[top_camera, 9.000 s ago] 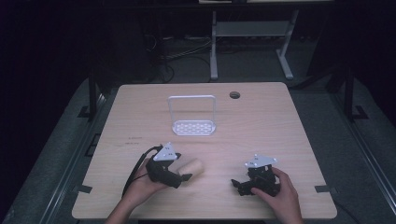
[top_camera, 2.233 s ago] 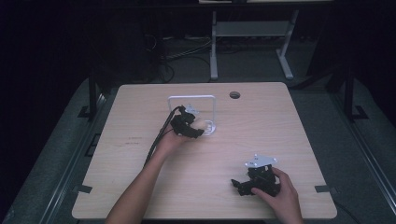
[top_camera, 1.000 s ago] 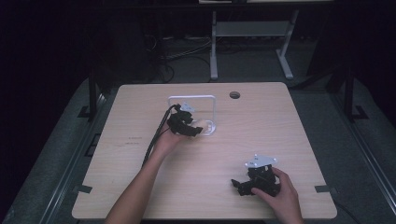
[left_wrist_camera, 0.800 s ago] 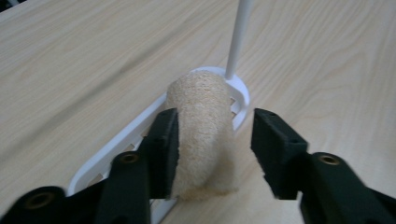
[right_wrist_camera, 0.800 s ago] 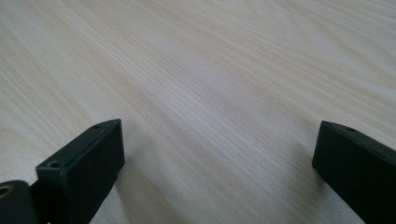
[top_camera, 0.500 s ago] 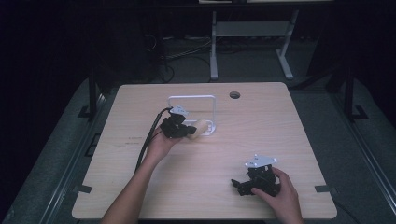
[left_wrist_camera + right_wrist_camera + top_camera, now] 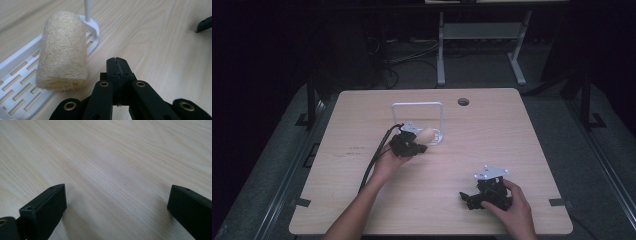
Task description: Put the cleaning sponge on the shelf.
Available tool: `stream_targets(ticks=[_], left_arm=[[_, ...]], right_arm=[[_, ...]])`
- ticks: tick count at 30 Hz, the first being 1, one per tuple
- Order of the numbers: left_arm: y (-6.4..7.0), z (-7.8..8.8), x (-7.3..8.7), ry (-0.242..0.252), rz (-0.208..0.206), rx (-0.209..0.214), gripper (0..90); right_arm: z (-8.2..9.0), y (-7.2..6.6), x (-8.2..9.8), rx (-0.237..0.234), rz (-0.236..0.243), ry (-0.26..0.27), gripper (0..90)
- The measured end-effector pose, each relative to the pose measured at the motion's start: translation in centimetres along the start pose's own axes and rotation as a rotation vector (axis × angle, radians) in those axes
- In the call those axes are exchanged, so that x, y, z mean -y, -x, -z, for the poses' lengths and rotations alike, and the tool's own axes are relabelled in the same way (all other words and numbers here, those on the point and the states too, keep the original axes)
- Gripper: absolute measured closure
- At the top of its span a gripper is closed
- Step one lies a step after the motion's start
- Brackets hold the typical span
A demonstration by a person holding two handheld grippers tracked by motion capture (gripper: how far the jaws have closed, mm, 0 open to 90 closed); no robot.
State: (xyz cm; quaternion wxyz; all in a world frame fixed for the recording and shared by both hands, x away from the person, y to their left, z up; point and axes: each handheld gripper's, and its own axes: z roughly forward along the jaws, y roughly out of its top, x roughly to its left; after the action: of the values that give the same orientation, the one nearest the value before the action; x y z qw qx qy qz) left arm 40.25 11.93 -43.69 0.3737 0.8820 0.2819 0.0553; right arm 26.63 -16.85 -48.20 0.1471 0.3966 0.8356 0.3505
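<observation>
Loofah roll [image 7: 62, 50] lies on white slotted tray [image 7: 15, 72], overhanging near rim, beside my left gripper [image 7: 117, 65], fingers pressed together, empty. Looks light, springy, rough: pinch mid-body across width. Right gripper [image 7: 116, 202] fingers spread, resting on surface [image 7: 112, 157].

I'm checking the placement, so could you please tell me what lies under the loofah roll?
The loofah roll lies on the white slotted tray, its near end overhanging the rim above the table. The slots directly beneath it are covered.
</observation>
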Motion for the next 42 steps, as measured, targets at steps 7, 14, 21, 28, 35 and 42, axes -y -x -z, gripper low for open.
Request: stream_targets(ticks=[7,14,21,28,35,42], left_arm=[[-0.2,-1.2,0.5,-0.033,-0.002,-0.001,90.0],[-1.2,-1.3,1.3,-0.029,0.039,-0.033,89.9],[-2.1,-1.0,1.7,-0.029,0.056,-0.048,89.9],[-3.0,-0.3,2.1,-0.025,0.079,-0.089,89.9],[-4.1,0.4,2.6,-0.007,0.107,-0.114,90.0],[-4.7,0.7,2.9,0.003,0.121,-0.138,90.0]], right_arm=[[0.0,0.0,0.0,0.000,0.000,0.000,1.8],[0.0,0.0,0.0,0.000,0.000,0.001,1.8],[0.0,0.0,0.0,0.001,0.001,0.001,1.8],[0.0,0.0,0.0,0.001,0.002,0.001,1.8],[0.0,0.0,0.0,0.000,0.002,0.001,1.8],[0.0,0.0,0.0,0.000,0.003,0.001,1.8]])
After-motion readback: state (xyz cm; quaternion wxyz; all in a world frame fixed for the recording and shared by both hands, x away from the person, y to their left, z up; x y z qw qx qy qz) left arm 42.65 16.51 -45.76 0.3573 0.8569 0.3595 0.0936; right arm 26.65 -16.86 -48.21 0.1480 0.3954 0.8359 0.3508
